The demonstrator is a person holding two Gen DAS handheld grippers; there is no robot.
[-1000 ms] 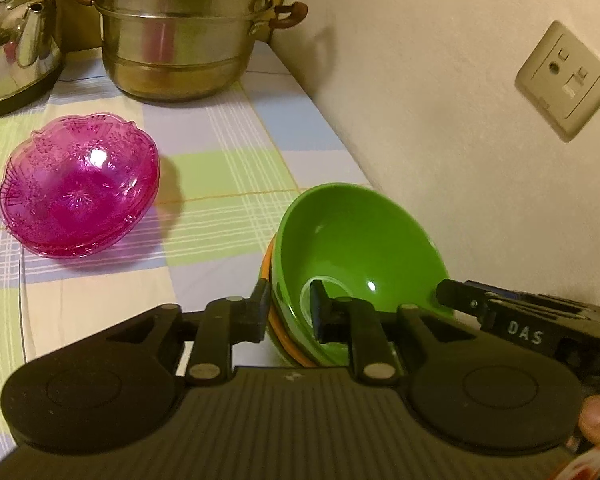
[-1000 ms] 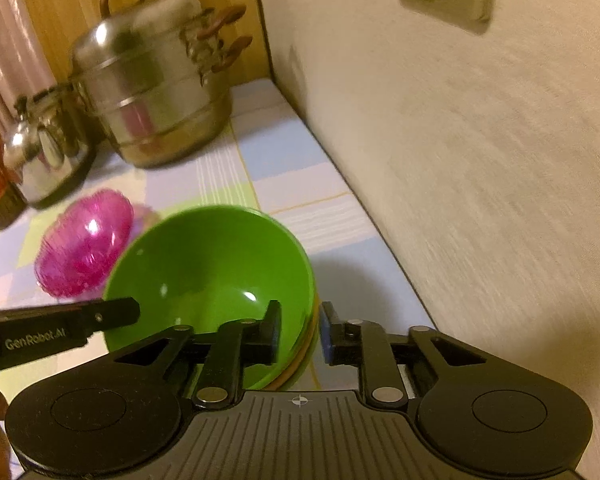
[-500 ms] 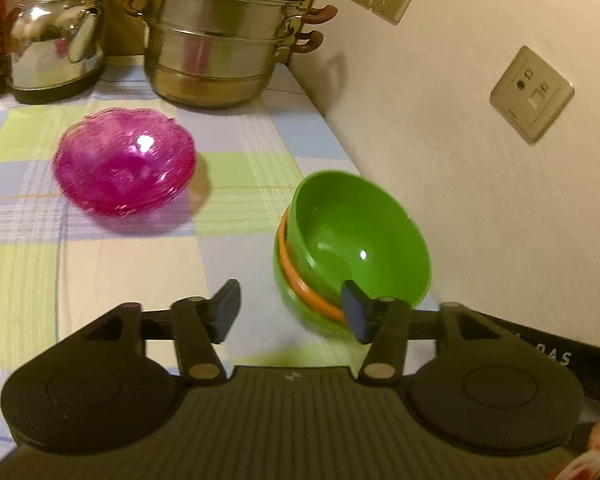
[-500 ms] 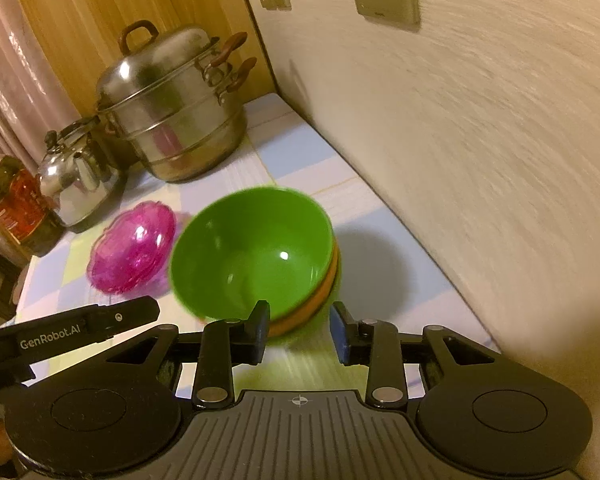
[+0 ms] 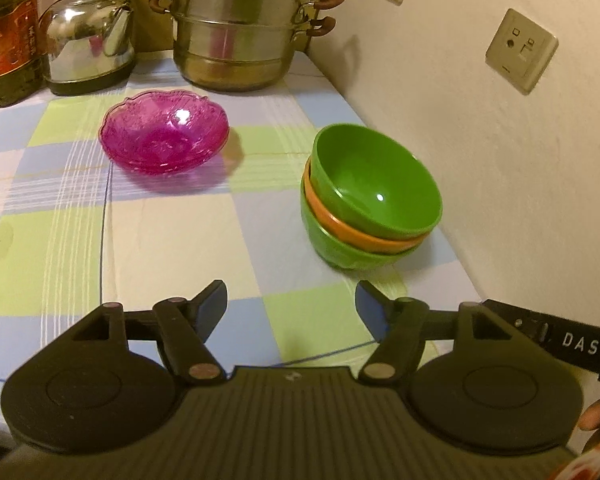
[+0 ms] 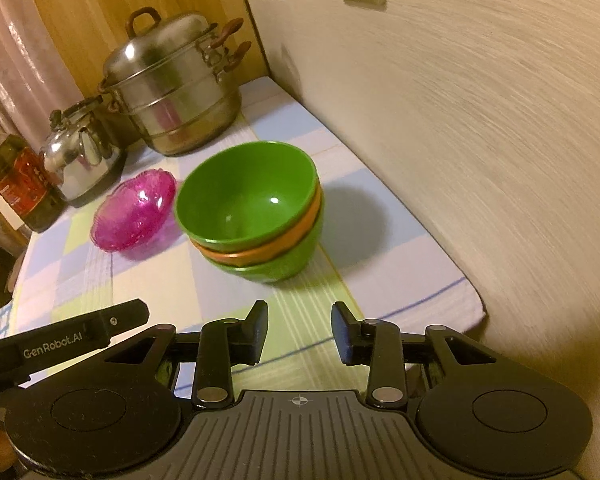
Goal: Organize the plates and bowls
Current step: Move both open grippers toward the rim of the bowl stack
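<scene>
Tablecloth beneath both opening grippers

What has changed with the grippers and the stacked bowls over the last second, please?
Both grippers let go of the top green bowl and drew back from the stack. The left gripper had clamped the near rim; its jaws are opening, with nothing between them. The right gripper is opening too, also empty. The stack, with its orange bowl, the pink glass bowl, steamer pot and kettle stayed put.
</scene>
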